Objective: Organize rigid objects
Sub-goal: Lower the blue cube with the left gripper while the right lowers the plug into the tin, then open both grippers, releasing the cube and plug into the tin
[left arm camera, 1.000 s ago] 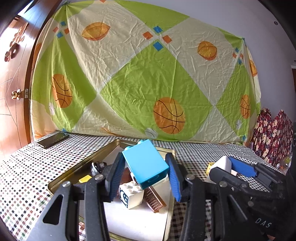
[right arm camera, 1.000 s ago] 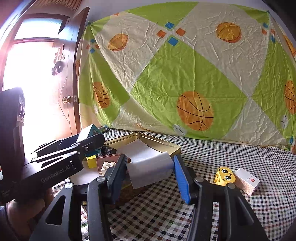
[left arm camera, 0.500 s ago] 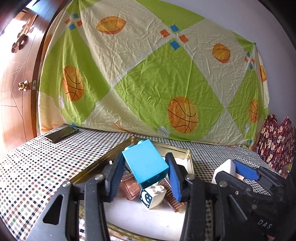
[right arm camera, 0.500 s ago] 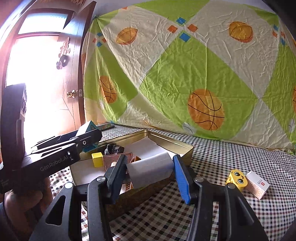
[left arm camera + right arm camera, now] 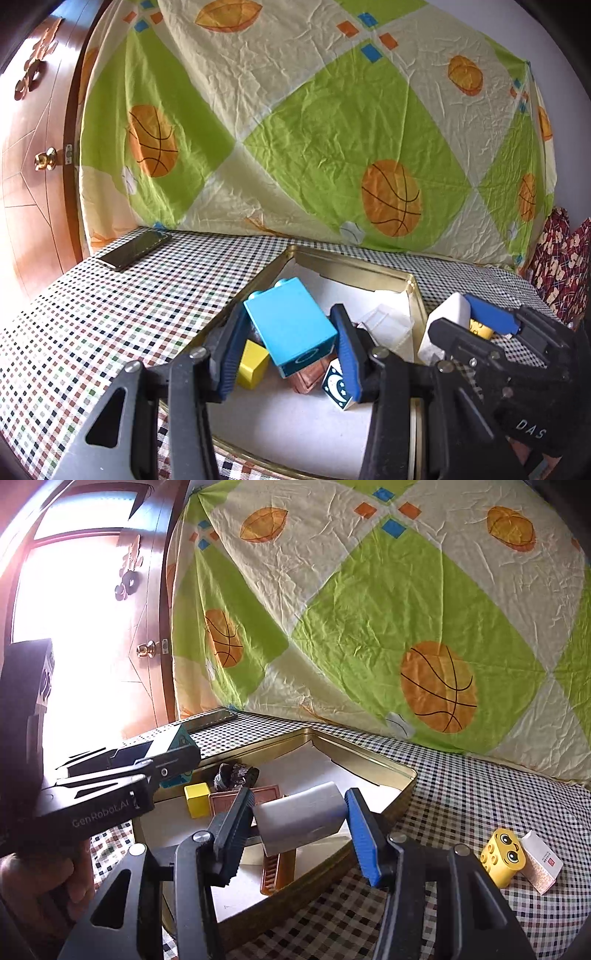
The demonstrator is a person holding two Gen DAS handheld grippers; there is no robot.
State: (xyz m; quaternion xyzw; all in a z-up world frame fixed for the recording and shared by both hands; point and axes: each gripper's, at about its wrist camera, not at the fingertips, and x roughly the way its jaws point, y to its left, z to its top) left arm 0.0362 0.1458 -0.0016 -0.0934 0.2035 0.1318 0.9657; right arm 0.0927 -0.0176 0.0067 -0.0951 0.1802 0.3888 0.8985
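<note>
Your left gripper (image 5: 290,341) is clamped on the blue block (image 5: 290,334), held above the gold tin (image 5: 369,275). Your right gripper (image 5: 299,821) grips the white block (image 5: 301,821) over the tin's near edge.

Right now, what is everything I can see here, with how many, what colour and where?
Tin tray: one, gold, on checked cloth.
Blue brick: one, in left jaws, over tray.
White block: one, in right jaws, over tray.
Yellow cube: one, in tray.
Moon block: one, white and blue, in tray.
Yellow face brick: one, on cloth beside tray.
Small box: one, white, touching face brick.
Phone: one, dark, far left.
Left gripper; right gripper: black, blue pads.
</note>
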